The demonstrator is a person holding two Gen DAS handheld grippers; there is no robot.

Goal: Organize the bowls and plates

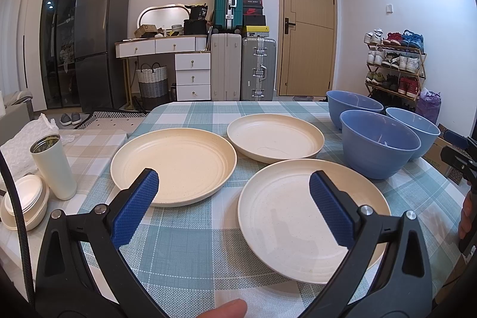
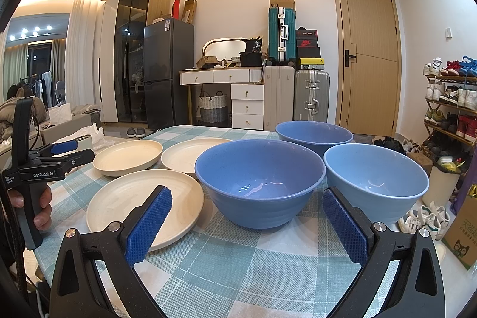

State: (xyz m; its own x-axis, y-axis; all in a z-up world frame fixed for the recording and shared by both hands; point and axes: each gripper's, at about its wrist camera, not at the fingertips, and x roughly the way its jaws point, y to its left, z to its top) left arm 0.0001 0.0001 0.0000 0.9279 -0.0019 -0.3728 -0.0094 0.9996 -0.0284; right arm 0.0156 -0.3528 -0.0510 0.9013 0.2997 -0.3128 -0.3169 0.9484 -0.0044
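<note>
Three cream plates lie apart on the checked tablecloth: one at the left [image 1: 173, 166], one further back [image 1: 274, 139], one nearest [image 1: 286, 216]. To their right stand three upright blue bowls, the closest [image 1: 378, 148] in front of the other two [image 1: 354, 106] [image 1: 414, 133]. My left gripper [image 1: 233, 175] is open and holds nothing, hovering between the left and nearest plates. My right gripper [image 2: 246, 192] is open too, with the closest bowl [image 2: 259, 169] straight ahead of its fingers and the lighter bowl [image 2: 375, 181] to the right.
A white tumbler [image 1: 53, 166] and stacked small white dishes [image 1: 25, 201] sit on a side surface at the left. The table's right edge [image 1: 441, 187] drops to boxes and a shoe rack [image 1: 393, 64]. A hand [image 2: 41, 207] holds the left gripper's handle.
</note>
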